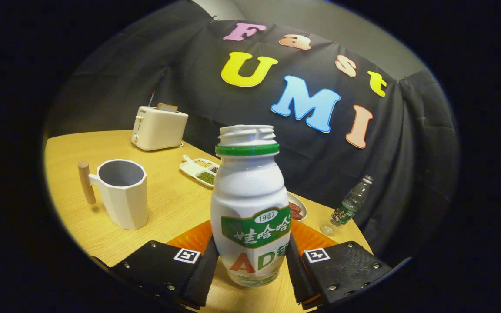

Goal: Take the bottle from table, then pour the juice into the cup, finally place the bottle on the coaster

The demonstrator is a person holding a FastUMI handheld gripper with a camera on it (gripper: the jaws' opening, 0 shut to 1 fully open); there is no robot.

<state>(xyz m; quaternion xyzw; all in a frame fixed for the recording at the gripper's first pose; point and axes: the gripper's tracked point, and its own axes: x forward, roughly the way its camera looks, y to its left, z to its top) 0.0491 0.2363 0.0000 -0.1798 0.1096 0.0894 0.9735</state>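
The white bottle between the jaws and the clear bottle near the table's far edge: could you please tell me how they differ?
The white bottle is opaque with a green neck ring, while the clear bottle is see-through. The white bottle is squat and wide, the clear bottle slim. The gripper is shut on the white bottle, with both jaws against its sides, whereas the clear bottle stands free on the table. Both are upright and carry green labels.

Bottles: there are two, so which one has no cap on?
The white bottle with the green ring, held between the gripper fingers, has an open top. The small clear bottle beyond it, near the table's edge, has its cap on.
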